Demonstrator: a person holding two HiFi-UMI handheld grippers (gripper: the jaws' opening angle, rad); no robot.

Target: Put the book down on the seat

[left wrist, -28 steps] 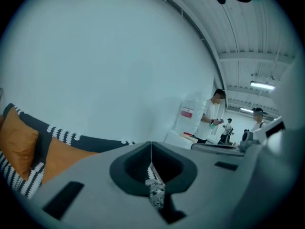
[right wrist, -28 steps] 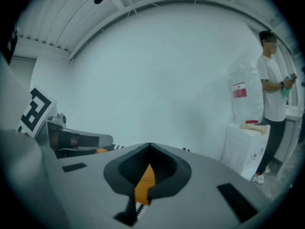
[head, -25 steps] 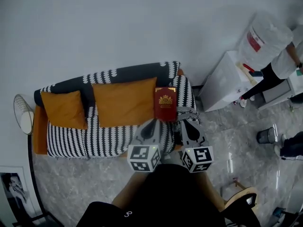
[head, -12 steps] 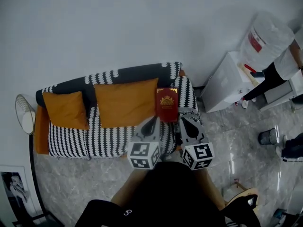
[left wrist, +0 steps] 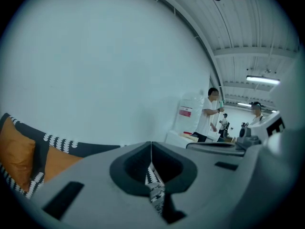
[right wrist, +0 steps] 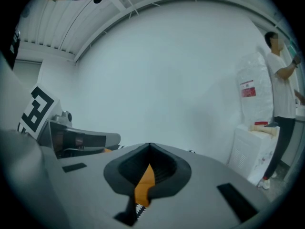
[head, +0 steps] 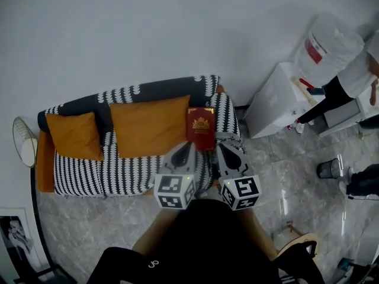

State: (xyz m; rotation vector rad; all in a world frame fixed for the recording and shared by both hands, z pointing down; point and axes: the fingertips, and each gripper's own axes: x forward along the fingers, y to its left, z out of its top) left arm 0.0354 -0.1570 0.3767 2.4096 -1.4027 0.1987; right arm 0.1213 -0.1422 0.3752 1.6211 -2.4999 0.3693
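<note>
Only the head view shows the red book: it sits at the right end of the sofa, just beside the large orange cushion, and neither gripper touches it. The left gripper and right gripper hang near the sofa's front edge, below the book. The gripper views miss the book, but they show each pair of jaws clenched tip to tip on nothing. Only striped sofa cover shows behind the left jaws and orange behind the right.

We read no text: the red label on the clear plastic water bottle, right of the black-and-white striped sofa, blurs; the red hardcover book shows only a gold crest.
</note>
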